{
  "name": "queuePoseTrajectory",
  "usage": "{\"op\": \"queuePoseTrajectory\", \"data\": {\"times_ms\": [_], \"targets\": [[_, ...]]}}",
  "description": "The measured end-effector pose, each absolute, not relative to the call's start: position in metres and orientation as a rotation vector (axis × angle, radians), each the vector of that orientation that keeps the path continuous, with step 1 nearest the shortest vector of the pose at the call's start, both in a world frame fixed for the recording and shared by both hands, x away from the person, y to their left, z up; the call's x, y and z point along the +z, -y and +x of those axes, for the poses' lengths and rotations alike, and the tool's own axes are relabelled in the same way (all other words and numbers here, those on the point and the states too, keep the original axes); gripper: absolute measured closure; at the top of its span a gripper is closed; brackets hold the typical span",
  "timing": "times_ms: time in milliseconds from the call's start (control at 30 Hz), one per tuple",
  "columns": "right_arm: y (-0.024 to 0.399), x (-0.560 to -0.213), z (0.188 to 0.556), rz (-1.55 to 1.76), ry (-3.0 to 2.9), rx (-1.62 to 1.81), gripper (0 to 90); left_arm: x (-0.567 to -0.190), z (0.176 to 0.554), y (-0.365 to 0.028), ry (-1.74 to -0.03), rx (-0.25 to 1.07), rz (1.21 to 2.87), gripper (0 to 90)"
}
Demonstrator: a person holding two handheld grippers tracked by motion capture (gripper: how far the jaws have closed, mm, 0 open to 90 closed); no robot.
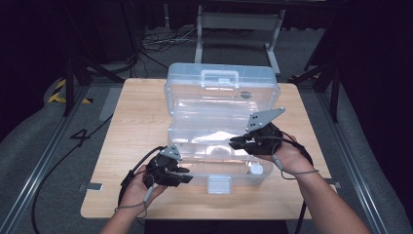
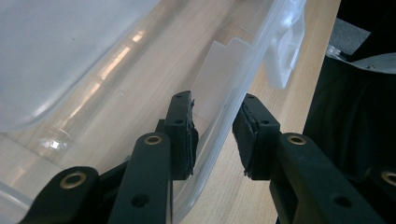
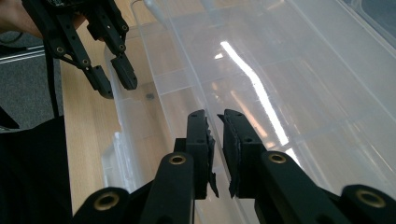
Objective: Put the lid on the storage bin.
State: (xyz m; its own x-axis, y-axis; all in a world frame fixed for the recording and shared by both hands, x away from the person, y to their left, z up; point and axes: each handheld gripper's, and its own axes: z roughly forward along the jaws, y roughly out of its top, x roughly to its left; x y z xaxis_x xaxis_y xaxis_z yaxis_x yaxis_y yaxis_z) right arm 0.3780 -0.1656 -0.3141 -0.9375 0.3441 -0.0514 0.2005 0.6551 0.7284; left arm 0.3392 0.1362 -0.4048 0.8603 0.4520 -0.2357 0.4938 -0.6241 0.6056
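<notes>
**Both grippers on the box's front edge**

At the middle of the high view sits the clear box (image 1: 221,122), lid thrown back toward the top of the frame, base open on the table (image 1: 131,126). Your left gripper (image 1: 181,171) is at the lower left of the base, and in the left gripper view its jaws straddle the front wall (image 2: 219,135), one pad inside, one outside, with a gap showing on both sides: released, nothing clamped. Your right gripper (image 1: 233,142) reaches in from the right over the base; in the right gripper view its jaws (image 3: 215,140) stand nearly together along a thin clear edge (image 3: 201,100), which may be the rim of an inner tray, though the glare makes it hard to tell whether the pads really pinch it.

You look to be steadying the base while you take hold of that inner edge. Next, close the left pads on the wall so the base cannot slide, then confirm the right grip before lifting. A small white piece (image 1: 256,169) lies at the lower right corner of the base; keep clear of it.
</notes>
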Motion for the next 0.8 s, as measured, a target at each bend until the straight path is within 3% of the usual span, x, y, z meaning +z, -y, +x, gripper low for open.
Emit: {"op": "queuePoseTrajectory", "data": {"times_ms": [400,800], "targets": [[0.165,-0.316,0.376,0.46,-2.678,1.164,80.7,-0.399,0.339,-0.137,-0.648,-0.061,2.375,69.6],[0.167,-0.318,0.375,0.474,-2.659,1.19,80.3,-0.364,0.346,-0.166,-0.618,-0.132,2.206,62.6]]}}
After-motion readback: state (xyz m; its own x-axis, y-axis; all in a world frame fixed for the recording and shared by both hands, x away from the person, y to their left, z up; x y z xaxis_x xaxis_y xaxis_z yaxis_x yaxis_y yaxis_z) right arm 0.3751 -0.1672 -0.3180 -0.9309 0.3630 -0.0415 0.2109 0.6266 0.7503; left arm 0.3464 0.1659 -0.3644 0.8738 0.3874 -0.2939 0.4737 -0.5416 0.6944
